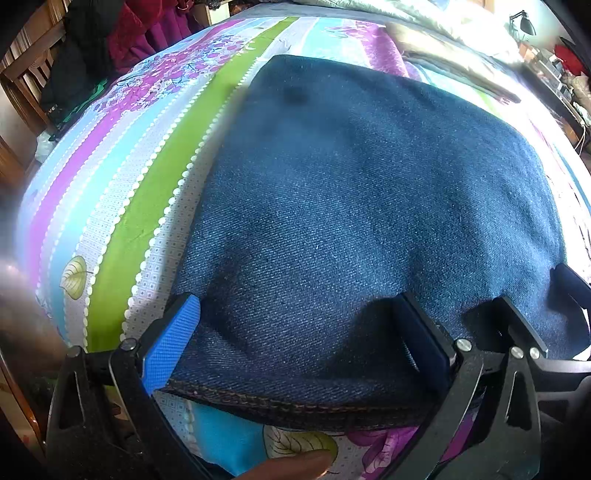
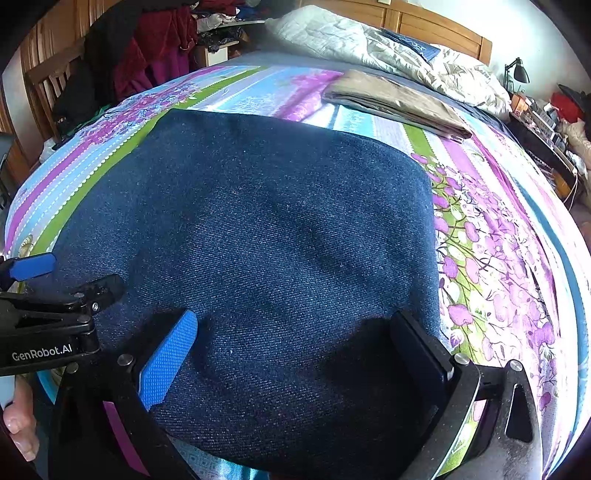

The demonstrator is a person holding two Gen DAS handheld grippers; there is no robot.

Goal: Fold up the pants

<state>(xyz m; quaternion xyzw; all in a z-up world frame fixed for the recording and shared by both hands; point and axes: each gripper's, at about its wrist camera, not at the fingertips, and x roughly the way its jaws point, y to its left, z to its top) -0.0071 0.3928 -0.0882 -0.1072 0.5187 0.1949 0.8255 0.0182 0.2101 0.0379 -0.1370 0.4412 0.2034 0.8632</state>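
Bed: a bedsheet [image 2: 491, 236] striped green, purple and pale blue with flower prints covers the bed and carries everything.
Room: a wooden headboard [image 2: 436, 26] at the far end, a rumpled quilt [image 2: 388, 48] in front of it, dark and red clothes [image 2: 147, 55] heaped over a chair on the left, a cluttered shelf with a desk lamp [image 2: 517, 74] on the right.
Pants: the dark denim pants [image 2: 258, 229] lie folded into a flat block in the middle of the bed, hem stitching along the near edge.
Other cloth: tan folded trousers [image 2: 399, 99] lie beyond, apart from the denim.
Edges: sheet shows bare left, right and beyond the denim.
Left claw [image 1: 306, 343]: spread wide, fingers straddling the near edge.
Right claw [image 2: 303, 354]: spread wide over the near right part, just beside the left.
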